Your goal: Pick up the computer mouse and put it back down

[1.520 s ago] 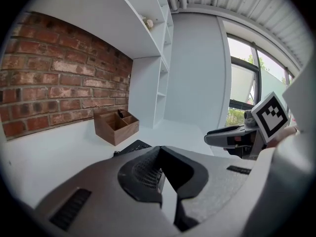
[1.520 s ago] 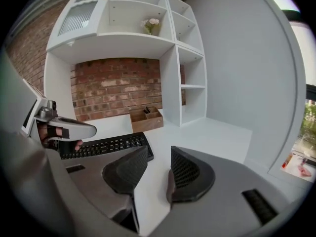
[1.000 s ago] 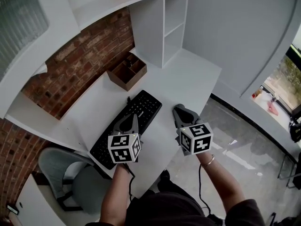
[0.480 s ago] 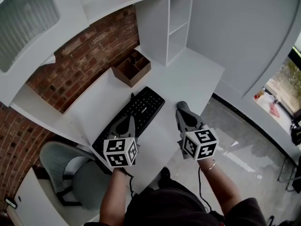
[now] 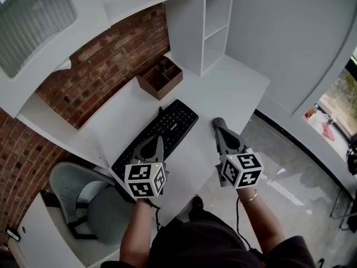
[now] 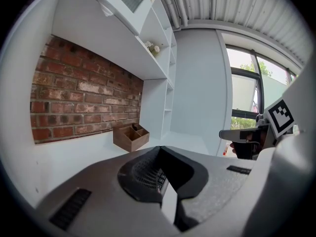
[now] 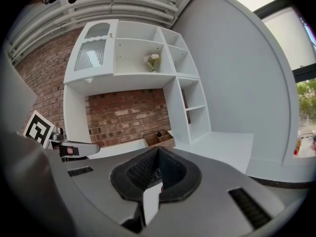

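No computer mouse shows in any view. A black keyboard (image 5: 165, 128) lies slantwise on the white desk (image 5: 228, 88). My left gripper (image 5: 160, 140) hovers over the keyboard's near end, jaws shut and empty; the keys show through the gap below its tips (image 6: 160, 149). To the right of the keyboard, near the desk's front edge, my right gripper (image 5: 218, 121) is held above the desk, shut with nothing between its jaws (image 7: 158, 150). Each gripper view shows the other gripper off to its side.
A brown wooden organiser box (image 5: 160, 77) stands at the back against the brick wall (image 5: 106, 66). White open shelves (image 5: 215, 21) rise at the desk's far end. A grey chair (image 5: 83, 202) sits lower left, and shiny floor (image 5: 290, 172) lies right of the desk.
Both grippers have drawn back a little toward the person, away from the keyboard's far end. The right gripper's jaws closed the last bit.
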The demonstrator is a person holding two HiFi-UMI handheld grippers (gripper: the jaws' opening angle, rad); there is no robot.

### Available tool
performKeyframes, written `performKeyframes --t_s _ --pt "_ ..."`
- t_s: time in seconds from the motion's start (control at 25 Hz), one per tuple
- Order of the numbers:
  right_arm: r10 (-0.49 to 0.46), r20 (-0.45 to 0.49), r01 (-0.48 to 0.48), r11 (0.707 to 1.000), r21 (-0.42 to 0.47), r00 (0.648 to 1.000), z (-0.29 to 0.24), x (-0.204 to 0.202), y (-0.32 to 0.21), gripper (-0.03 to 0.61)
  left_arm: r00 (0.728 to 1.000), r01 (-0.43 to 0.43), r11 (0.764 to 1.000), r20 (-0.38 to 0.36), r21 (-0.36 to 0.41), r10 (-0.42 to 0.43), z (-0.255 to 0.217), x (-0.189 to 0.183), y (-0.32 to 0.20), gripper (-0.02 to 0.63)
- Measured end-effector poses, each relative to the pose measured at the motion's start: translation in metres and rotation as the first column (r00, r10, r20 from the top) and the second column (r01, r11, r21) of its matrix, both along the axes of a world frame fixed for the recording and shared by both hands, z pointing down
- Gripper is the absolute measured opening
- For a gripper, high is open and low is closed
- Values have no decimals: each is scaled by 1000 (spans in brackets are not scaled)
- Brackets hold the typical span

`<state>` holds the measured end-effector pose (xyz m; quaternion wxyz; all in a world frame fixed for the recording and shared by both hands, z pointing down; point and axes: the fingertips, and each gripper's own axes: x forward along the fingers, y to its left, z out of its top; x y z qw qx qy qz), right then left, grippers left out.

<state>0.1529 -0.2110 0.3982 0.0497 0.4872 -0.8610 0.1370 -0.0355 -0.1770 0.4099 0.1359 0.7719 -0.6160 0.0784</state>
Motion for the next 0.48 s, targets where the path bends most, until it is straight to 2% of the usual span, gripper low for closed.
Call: performKeyframes --t_s 0.48 --pt "-39 3 38 999 27 999 -7 2 6 5 1000 27 1000 6 11 -27 -7 -3 11 9"
